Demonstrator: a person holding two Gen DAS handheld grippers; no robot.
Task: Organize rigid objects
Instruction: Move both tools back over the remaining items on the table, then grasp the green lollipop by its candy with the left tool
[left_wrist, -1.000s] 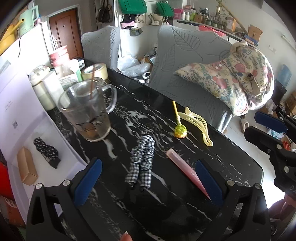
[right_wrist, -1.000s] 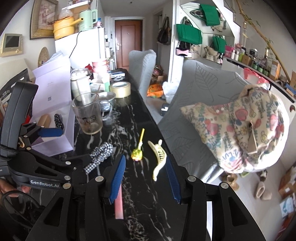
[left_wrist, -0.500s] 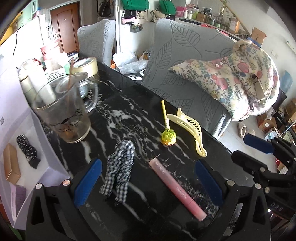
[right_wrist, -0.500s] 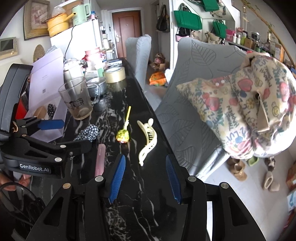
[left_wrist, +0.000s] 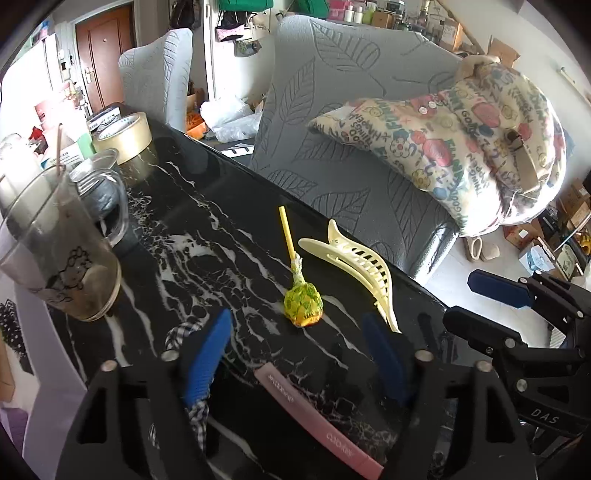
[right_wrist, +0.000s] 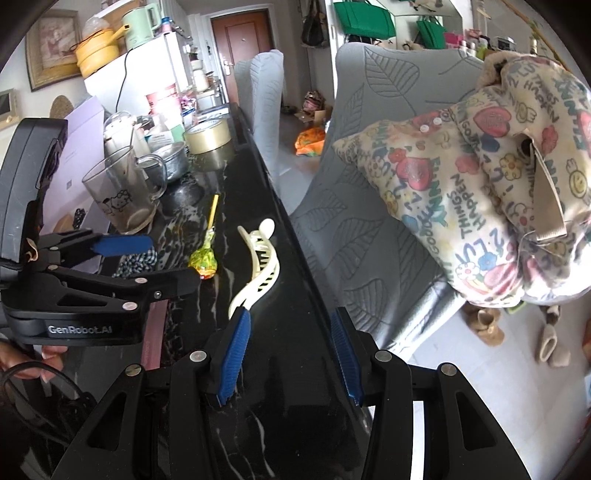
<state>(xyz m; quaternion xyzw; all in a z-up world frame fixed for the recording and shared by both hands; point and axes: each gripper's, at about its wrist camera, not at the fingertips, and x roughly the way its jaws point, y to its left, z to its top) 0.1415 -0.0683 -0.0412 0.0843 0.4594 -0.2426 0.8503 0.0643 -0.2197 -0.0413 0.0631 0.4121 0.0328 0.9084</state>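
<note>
On the black marble table (left_wrist: 207, 236) lie a yellow-wrapped lollipop (left_wrist: 301, 299), a cream hair claw clip (left_wrist: 354, 266), a pink tube (left_wrist: 317, 417) and a checked cloth bow (left_wrist: 184, 332). My left gripper (left_wrist: 299, 354) is open and low over the table, its jaws either side of the pink tube's near end, just short of the lollipop. My right gripper (right_wrist: 291, 354) is open and empty, just short of the claw clip (right_wrist: 258, 269). The lollipop (right_wrist: 205, 258) and the left gripper (right_wrist: 110, 266) also show in the right wrist view.
A glass mug with a stick (left_wrist: 59, 251) stands at the left, a metal bowl and a tape roll (left_wrist: 123, 136) behind it. A white box (left_wrist: 22, 369) lies along the table's left side. Grey chairs (left_wrist: 351, 155) with a printed cushion stand beyond the right edge.
My left gripper has moved forward and down towards the lollipop and its jaws have narrowed; the pink tube now lies between them. My right gripper has moved forward towards the claw clip.
</note>
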